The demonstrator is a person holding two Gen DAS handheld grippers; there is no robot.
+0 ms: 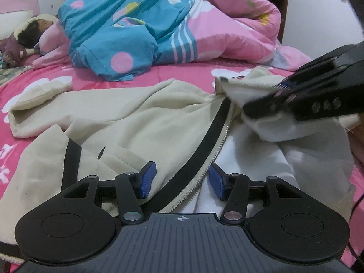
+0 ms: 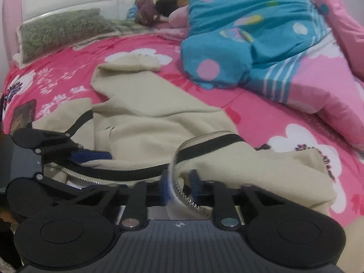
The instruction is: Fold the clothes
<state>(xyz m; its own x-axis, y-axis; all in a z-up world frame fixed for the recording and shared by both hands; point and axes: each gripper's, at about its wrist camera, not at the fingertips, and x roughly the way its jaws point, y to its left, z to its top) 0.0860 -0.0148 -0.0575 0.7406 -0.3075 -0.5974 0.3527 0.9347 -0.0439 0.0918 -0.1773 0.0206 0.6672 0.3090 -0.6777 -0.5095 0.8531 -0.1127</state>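
Pink flowered bedsheet (image 2: 261, 113) carries your cream zip-front fleece jacket (image 1: 141, 118), its black-edged zipper (image 1: 211, 136) running away between your left claw (image 1: 182, 180) pads — apart, gripping nothing. Your right claw (image 2: 179, 188), clamped on the zipper edge, is nearer the far collar — judge the fold from there.

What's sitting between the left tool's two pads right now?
In the left wrist view, the cream jacket front edge: its black trim and zipper run through the left tool, pads not touching it.

quilt (image 2: 250, 34) heaped behind, sheet (image 2: 261, 113) clear right
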